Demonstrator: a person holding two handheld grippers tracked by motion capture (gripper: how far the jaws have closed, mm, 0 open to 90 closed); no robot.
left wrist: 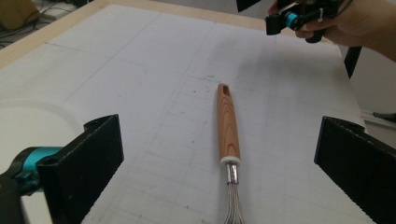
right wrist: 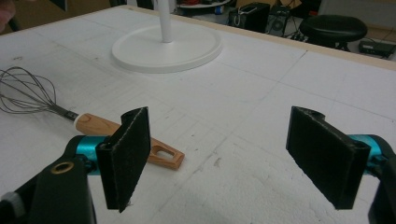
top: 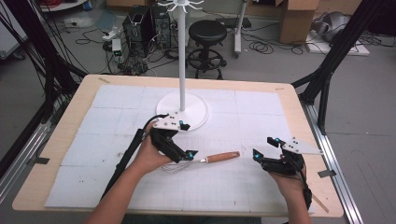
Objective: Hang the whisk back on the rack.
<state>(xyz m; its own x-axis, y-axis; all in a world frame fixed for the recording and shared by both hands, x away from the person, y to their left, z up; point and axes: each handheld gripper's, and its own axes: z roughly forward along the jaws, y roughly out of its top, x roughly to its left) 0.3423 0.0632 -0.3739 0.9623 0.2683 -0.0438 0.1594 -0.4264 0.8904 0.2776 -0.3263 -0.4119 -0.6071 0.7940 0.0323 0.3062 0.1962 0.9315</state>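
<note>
The left claw (top: 180, 154) is wide open and hangs just above the wire end of a whisk (top: 205, 160). Nothing is between its jaws yet. The right claw (top: 267, 148) is open too, and it waits near the tip of the handle without touching it.

The whisk lies flat on the white surface (top: 261, 112), in front of the round foot of a white stand (top: 183, 108). It looks light. Its wooden handle (left wrist: 228, 123) is hard and smooth, so that is a good place to grab. The thin wires (right wrist: 25, 95) look bendy and could squash.

The whisk lies sideways across the surface. Its wires point to the person's left and its handle points right.
</note>
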